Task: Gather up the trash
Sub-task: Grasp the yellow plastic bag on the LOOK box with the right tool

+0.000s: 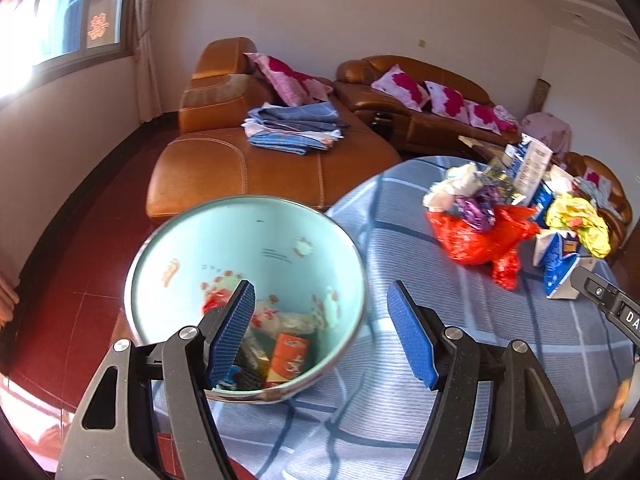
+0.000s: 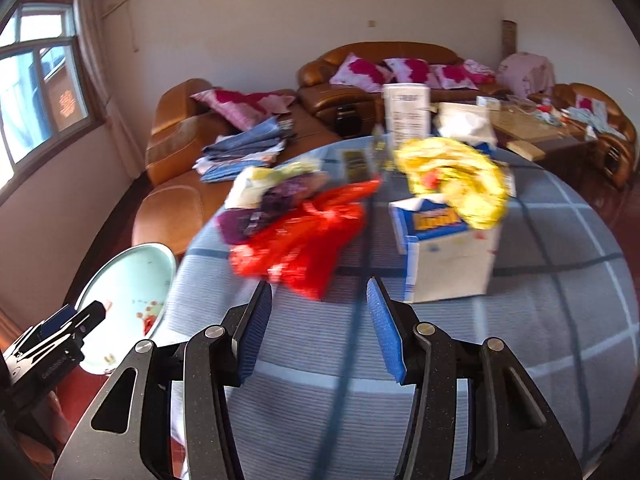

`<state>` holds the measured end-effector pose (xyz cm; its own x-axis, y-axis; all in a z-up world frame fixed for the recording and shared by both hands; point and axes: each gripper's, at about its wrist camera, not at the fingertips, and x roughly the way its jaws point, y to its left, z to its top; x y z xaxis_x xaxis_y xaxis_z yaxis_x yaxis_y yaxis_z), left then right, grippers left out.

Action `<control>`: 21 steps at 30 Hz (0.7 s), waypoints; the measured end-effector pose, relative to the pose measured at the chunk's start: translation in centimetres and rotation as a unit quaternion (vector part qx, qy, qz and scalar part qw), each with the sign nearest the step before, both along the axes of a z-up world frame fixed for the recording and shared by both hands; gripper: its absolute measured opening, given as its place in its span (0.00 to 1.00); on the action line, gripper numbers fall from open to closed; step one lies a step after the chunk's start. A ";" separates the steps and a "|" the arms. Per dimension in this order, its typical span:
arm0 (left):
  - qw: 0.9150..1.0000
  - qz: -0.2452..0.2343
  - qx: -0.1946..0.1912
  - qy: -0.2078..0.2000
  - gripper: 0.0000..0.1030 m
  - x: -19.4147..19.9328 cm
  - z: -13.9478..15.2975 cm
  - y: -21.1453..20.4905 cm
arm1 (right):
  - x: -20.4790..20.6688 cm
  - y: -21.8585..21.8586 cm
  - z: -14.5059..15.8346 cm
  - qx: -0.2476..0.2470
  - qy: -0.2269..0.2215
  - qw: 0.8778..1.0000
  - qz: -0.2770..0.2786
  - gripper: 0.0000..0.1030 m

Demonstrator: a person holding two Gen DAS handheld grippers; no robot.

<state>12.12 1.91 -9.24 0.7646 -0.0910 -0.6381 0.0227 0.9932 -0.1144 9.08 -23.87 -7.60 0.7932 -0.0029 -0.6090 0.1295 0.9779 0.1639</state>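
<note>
A light blue bin [image 1: 248,240] stands beside the round table [image 1: 480,340] and holds several pieces of trash, among them an orange carton [image 1: 290,358]. My left gripper [image 1: 322,332] is open and empty above the bin's near rim. On the table lies a trash pile: a red plastic bag [image 2: 304,240], a yellow wrapper [image 2: 456,180], a blue and white carton [image 2: 444,252], a purple wrapper [image 2: 260,208]. My right gripper [image 2: 318,328] is open and empty, just short of the red bag. The bin also shows in the right wrist view [image 2: 124,292], as does the left gripper [image 2: 64,332].
Brown leather sofas [image 1: 256,160] with pink pillows and folded blue cloth [image 1: 296,128] stand behind the table. A low table [image 2: 536,128] with clutter is at the back right. The floor [image 1: 80,280] is dark red tile. A window is on the left wall.
</note>
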 end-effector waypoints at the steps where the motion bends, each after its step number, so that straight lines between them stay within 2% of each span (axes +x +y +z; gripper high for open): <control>1: 1.000 -0.007 0.000 0.001 0.66 0.1 0.1 -0.7 | -0.2 -0.8 0.1 0.002 -0.001 1.000 -0.007 0.48; 6: 0.999 -0.036 0.010 -0.005 0.66 0.2 0.4 -3.6 | -1.2 -4.5 1.0 0.011 -0.019 0.999 -0.038 0.48; 9: 0.999 -0.049 0.009 -0.001 0.66 0.7 0.5 -5.0 | -0.9 -6.4 2.0 0.011 -0.030 0.998 -0.051 0.52; 15: 0.998 -0.069 0.007 -0.001 0.66 1.5 1.1 -6.9 | 1.9 -9.1 3.5 -0.005 -0.040 0.997 -0.060 0.56; 21: 0.996 -0.083 0.009 0.001 0.66 2.1 1.5 -8.7 | 6.4 -9.9 2.7 -0.003 -0.007 1.000 -0.021 0.56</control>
